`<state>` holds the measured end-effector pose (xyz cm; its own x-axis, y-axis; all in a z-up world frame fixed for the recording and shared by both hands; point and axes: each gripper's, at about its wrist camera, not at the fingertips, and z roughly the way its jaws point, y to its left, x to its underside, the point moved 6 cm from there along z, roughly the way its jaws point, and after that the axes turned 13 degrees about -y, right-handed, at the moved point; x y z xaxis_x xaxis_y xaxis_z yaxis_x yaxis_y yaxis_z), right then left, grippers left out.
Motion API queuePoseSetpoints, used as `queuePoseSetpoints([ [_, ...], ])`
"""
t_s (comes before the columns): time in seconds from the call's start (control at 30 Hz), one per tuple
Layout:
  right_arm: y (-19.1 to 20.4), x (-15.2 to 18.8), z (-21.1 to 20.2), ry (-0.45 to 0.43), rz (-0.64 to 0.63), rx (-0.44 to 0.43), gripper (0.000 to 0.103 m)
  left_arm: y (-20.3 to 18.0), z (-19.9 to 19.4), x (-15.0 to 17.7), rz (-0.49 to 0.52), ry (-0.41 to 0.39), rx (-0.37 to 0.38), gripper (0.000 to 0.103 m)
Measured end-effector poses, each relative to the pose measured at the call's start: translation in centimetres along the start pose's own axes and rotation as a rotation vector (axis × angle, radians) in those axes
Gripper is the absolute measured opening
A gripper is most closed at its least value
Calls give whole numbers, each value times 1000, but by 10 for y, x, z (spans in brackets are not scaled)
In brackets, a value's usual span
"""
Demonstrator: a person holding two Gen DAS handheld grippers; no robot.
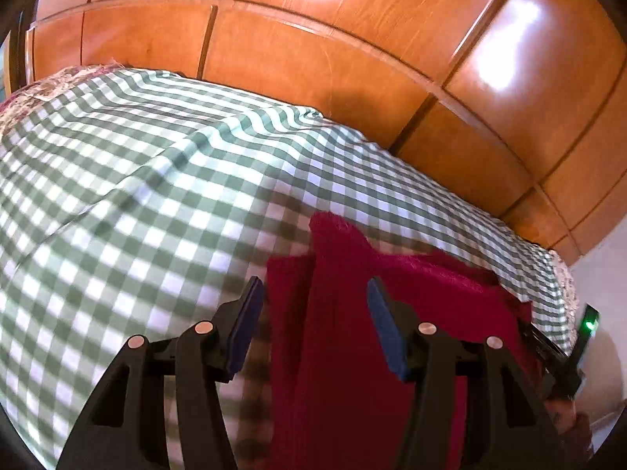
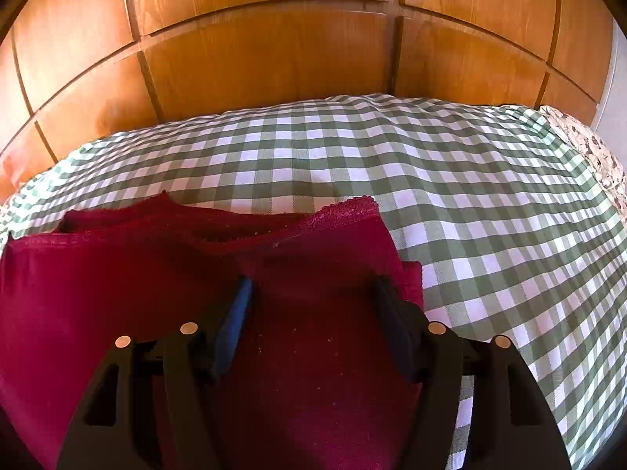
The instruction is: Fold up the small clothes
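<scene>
Crimson garment (image 2: pixel 129 274), a small knit piece with a scalloped trim along one hem, lies partly folded on the green-and-white checked cloth (image 2: pixel 450 180) that covers the surface. In the right wrist view its long axis runs left to right across the frame, with the trimmed hem pointing away toward the wooden panelled wall (image 2: pixel 266 58) and one folded layer stacked over another at the near right corner. In the left wrist view the same garment (image 1: pixel 392 286) sits toward the right edge of the cloth (image 1: pixel 117 180), a narrow flap rising to a point at its far end.

The right tool (image 2: pixel 313 293) hovers low over the garment's right portion, its fingers spread wide with fabric showing between them and nothing clamped. The left tool (image 1: pixel 313 293) is likewise spread wide and grips nothing; its left finger is over bare checks, its right finger over red fabric.

Open checked cloth stretches broadly to the right of the garment and beyond it up to the wall (image 1: pixel 313 51). A floral-patterned fabric (image 2: pixel 591 152) shows at the far right edge.
</scene>
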<state>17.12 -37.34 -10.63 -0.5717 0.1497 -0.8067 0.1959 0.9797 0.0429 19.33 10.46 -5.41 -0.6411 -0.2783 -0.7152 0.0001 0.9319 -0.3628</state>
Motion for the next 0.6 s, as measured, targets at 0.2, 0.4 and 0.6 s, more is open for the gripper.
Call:
queuePoseSetpoints([
  [0.2, 3, 0, 3, -8, 6, -3, 65, 14, 60, 13, 112, 72, -208, 61],
  [0.4, 3, 1, 4, -14, 14, -8, 66, 17, 49, 12, 111, 17, -244, 68],
  [0.6, 3, 1, 4, -17, 13, -8, 66, -8, -1, 5, 192, -107, -263, 66],
])
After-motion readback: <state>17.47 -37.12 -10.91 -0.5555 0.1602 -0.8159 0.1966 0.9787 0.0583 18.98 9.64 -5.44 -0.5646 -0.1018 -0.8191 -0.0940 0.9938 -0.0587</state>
